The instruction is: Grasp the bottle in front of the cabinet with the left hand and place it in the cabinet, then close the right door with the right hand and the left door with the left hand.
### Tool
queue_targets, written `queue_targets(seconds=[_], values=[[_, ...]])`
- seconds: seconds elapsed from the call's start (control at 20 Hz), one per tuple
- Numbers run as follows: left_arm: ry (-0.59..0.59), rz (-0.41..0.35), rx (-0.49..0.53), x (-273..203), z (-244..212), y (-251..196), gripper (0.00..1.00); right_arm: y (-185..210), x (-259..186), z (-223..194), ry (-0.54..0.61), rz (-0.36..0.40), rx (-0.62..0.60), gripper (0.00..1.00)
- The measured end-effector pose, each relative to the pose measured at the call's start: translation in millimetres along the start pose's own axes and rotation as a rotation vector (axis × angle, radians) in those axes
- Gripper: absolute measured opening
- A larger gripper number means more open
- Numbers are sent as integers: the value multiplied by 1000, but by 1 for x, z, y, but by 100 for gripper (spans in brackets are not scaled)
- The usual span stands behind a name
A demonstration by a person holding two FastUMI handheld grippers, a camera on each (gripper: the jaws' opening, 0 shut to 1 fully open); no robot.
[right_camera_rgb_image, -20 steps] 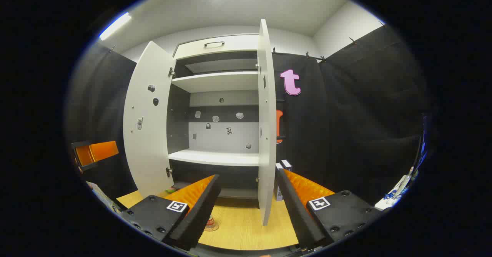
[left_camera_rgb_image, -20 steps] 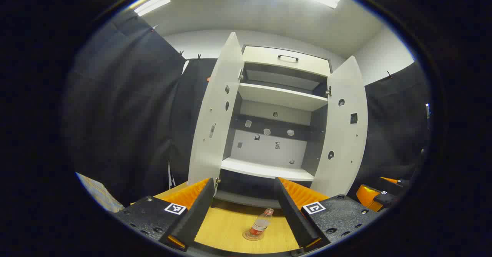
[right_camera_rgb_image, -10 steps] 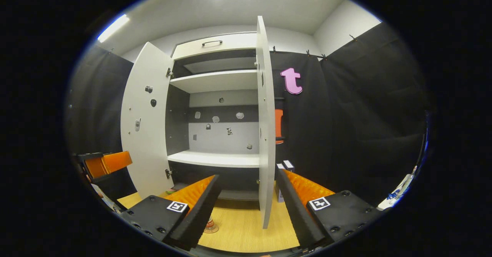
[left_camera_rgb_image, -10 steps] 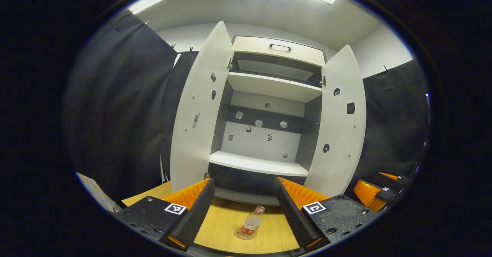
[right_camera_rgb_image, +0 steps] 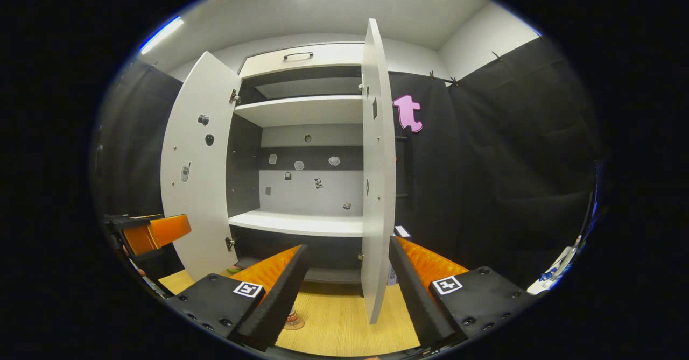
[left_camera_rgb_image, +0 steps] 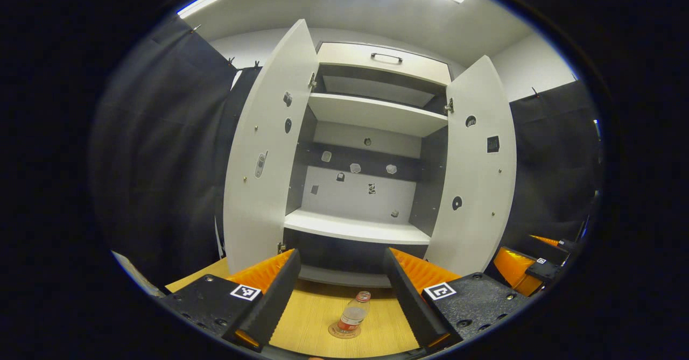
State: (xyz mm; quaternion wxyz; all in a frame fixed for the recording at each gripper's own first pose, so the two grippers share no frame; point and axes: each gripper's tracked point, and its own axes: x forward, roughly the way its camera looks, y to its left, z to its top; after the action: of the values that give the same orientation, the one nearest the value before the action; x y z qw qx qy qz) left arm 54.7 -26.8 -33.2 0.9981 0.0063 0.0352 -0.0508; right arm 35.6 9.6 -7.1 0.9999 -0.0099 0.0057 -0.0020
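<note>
Left tool (left_camera_rgb_image: 341, 295), jaws wide and holding nothing, hangs above the wooden desk (left_camera_rgb_image: 312, 317) with the bottle (left_camera_rgb_image: 352, 315) upright between its fingers, standing on the desk in front of the cabinet (left_camera_rgb_image: 371, 118). Both doors, left door (left_camera_rgb_image: 266, 150) and right door (left_camera_rgb_image: 479, 177), stand open. Right tool (right_camera_rgb_image: 347, 290), also wide and unladen, faces the right door's edge (right_camera_rgb_image: 377, 188); the bottle (right_camera_rgb_image: 292, 319) peeks beside its finger.

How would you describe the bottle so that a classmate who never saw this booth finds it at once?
Start at the tall white cabinet with both doors swung open. On the wooden floor just before it stands a small clear bottle. Its red cap and red label band mark it out.
</note>
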Motion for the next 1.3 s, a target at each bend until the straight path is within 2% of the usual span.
queue_targets(seconds=[0.05, 0.15, 0.2, 0.25, 0.5, 0.6, 0.8, 1.3], values=[[0, -2, 1, 1, -1, 0, 95, 0, 1, -1, 6, -2, -4, 98], [6, -6, -8, 3, -7, -1, 95, 0, 3, -2, 8, -7, -5, 98], [11, -6, -15, 5, -11, -1, 92, 0, 4, -2, 6, -9, -2, 94], [15, -5, -19, 7, -14, 0, 92, 0, 4, -2, 8, -12, 1, 98], [19, -10, 7, 18, -41, -2, 95, -10, 5, -3, 11, -42, -4, 98], [46, -19, 8, 25, -61, -5, 92, -14, 5, 0, 7, -57, -15, 98], [82, -71, 13, 40, -100, -23, 95, -23, 3, 0, 13, -81, -22, 98], [286, -126, 12, 82, -221, -44, 95, -54, -7, -1, 28, -155, -59, 98]])
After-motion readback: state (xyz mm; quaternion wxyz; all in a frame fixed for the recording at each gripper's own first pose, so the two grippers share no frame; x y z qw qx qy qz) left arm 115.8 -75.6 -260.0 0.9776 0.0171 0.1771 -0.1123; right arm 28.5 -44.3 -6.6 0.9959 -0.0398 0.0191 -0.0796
